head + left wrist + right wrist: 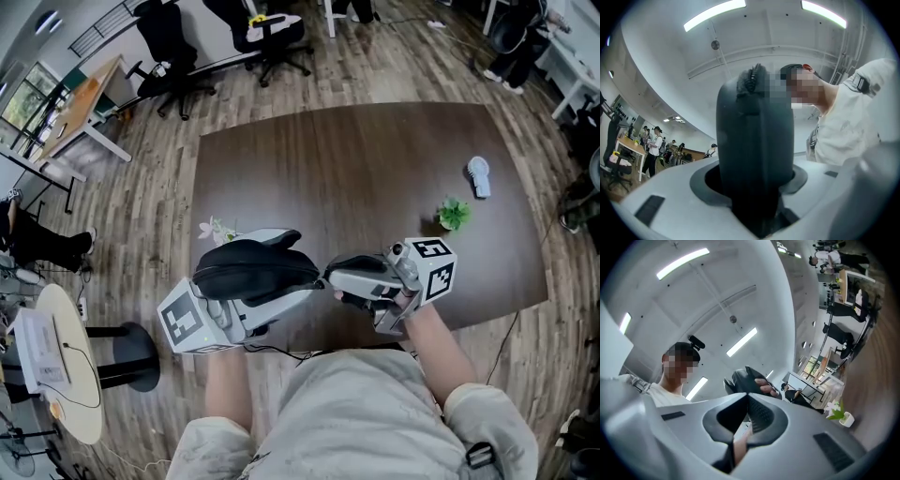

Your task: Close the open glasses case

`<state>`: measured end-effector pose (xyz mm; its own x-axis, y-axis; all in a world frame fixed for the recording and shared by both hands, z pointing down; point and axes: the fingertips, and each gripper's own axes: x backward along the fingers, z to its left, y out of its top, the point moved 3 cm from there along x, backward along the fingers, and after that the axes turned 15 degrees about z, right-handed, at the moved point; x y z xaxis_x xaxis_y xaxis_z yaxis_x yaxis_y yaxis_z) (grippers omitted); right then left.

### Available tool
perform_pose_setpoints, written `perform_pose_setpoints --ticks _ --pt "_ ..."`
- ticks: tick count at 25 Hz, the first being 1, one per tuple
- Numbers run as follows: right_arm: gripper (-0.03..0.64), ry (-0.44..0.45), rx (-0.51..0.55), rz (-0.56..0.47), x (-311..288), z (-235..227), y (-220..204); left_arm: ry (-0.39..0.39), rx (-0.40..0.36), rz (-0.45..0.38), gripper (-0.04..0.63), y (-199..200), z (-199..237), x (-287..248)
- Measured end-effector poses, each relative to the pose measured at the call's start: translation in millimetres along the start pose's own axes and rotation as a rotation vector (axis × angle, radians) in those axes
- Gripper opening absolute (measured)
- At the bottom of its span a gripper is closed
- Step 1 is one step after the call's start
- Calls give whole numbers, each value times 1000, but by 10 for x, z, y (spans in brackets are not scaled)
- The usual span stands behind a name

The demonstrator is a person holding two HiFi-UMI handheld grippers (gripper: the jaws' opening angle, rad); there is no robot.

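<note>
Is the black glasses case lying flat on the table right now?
No, the left tool clamps the glasses case in the air, with the ceiling behind it.

Your black zippered glasses case [253, 269] sits level, halves together, clamped in your left gripper [277, 270] at the table's [375, 169] 7 o'clock edge.

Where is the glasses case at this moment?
Head view, lower left of centre: the glasses case is clamped in the left gripper above the near edge of the table, with the right gripper at its right end.
</note>
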<state>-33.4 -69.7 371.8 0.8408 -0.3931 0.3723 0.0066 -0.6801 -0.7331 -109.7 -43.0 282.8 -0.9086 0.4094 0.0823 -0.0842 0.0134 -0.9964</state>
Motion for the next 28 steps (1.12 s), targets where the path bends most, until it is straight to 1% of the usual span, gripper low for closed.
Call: perform_pose_setpoints --ticks 4,6,8,11,13,15,17,20,23,25,28 --pt "3 -19 -20 11 -33 2 -1 19 7 -3 241 -17 1 36" --pt "5 -12 -50 -20 -22 -12 18 45 -1 -10 239 -15 22 30" --pt "5 0 -97 -74 3 -45 49 85 -36 12 239 -29 46 6" --pt "3 39 -150 -165 30 -45 130 130 -86 123 241 -155 32 -89" --pt "2 36 -144 -181 27 -30 164 149 -97 185 241 -268 25 -125" --pt "2 7 -128 -164 33 -41 157 173 -118 224 241 -346 16 -128" --pt "3 -25 -116 -142 62 -52 130 193 -154 271 241 -414 -10 -144" --pt "3 -85 -93 -102 118 -69 102 215 -219 384 241 -566 -35 -173" --pt "5 -140 -70 -43 151 -102 87 214 -288 508 241 -725 -26 -171" --pt "5 -160 -58 -15 175 -108 88 217 -326 546 242 -781 -10 -200" --pt "5 -183 -46 1 216 -69 83 229 -358 563 242 -823 -29 -262"
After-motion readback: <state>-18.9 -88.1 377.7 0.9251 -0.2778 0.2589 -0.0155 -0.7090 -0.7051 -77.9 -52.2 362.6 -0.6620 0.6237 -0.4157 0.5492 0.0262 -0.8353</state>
